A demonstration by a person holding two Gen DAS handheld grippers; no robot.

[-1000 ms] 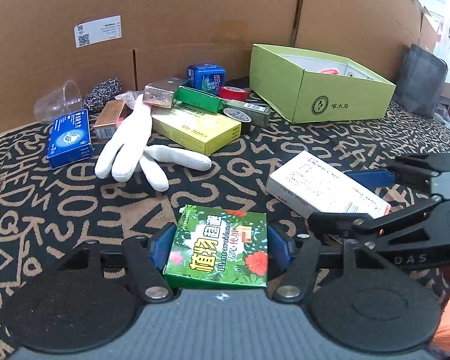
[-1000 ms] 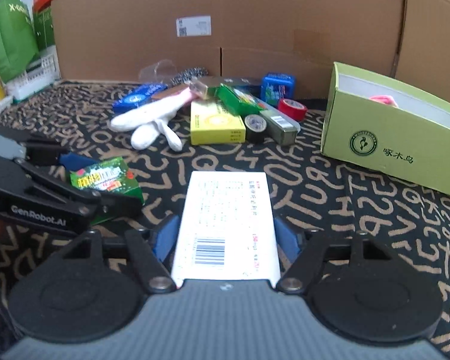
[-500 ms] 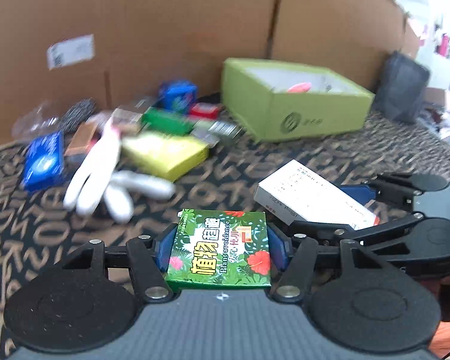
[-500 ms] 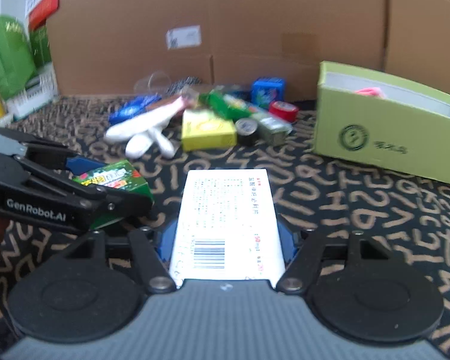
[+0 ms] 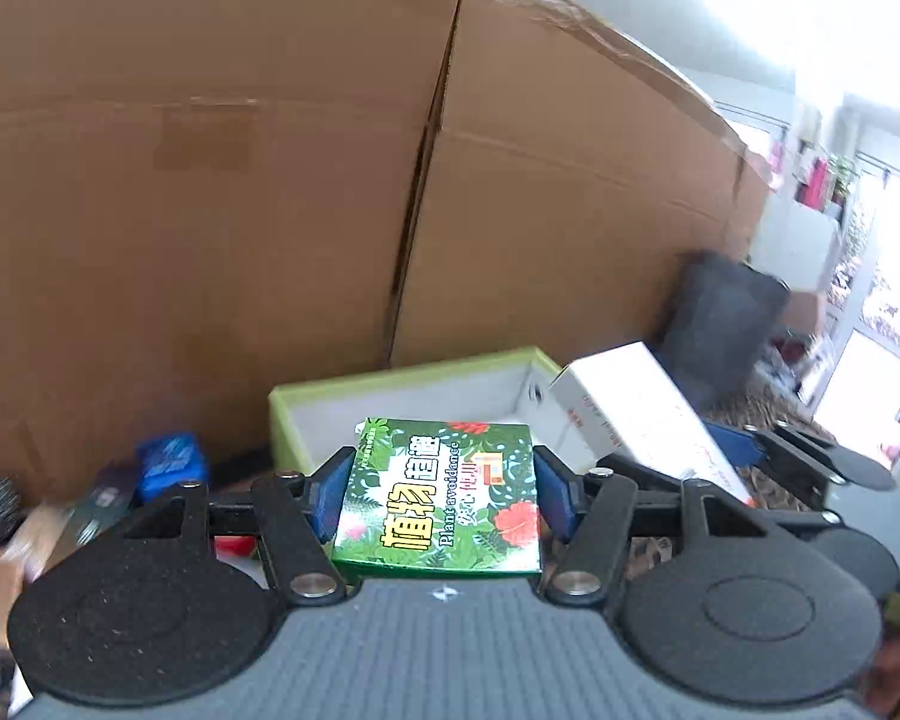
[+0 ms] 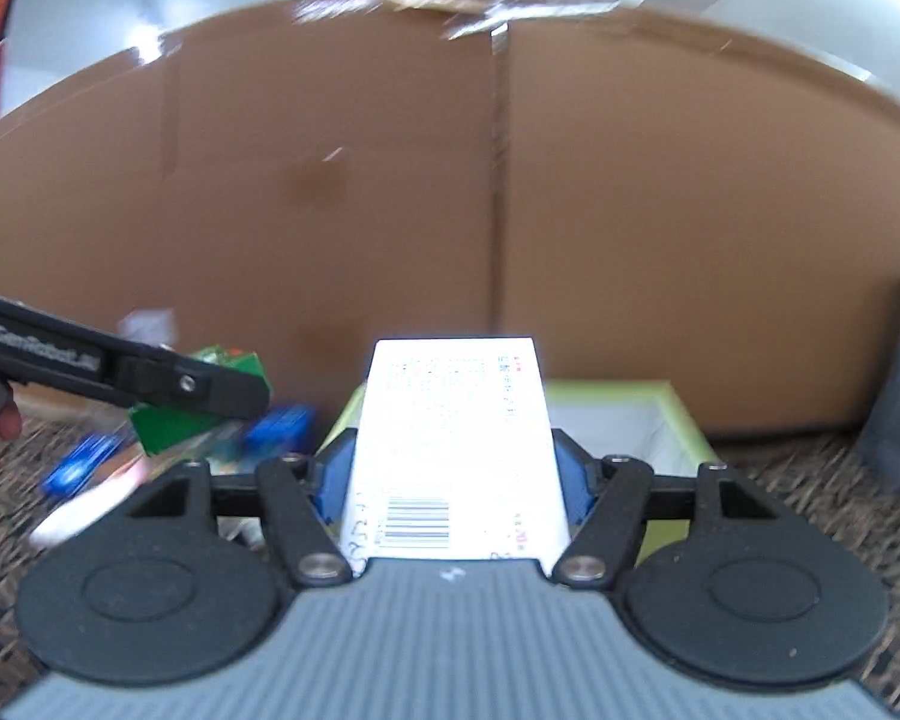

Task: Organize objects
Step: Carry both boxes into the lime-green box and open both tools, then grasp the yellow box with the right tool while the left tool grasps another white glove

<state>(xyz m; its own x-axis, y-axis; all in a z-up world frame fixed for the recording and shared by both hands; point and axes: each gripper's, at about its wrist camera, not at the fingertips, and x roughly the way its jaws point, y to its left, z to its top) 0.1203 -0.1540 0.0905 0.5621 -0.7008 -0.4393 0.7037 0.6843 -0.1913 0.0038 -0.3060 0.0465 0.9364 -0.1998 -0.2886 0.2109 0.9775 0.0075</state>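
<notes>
Both boxes now raised toward tray (image 5: 306, 402).

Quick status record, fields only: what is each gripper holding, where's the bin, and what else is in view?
left gripper: shut on the green floral box
right gripper: shut on the white barcode box
lime-green open box: just beyond both held boxes, white inside, contents hidden
clutter: blurred small items at left, including a blue box
backdrop: cardboard wall
image quality: both views motion-blurred
</notes>
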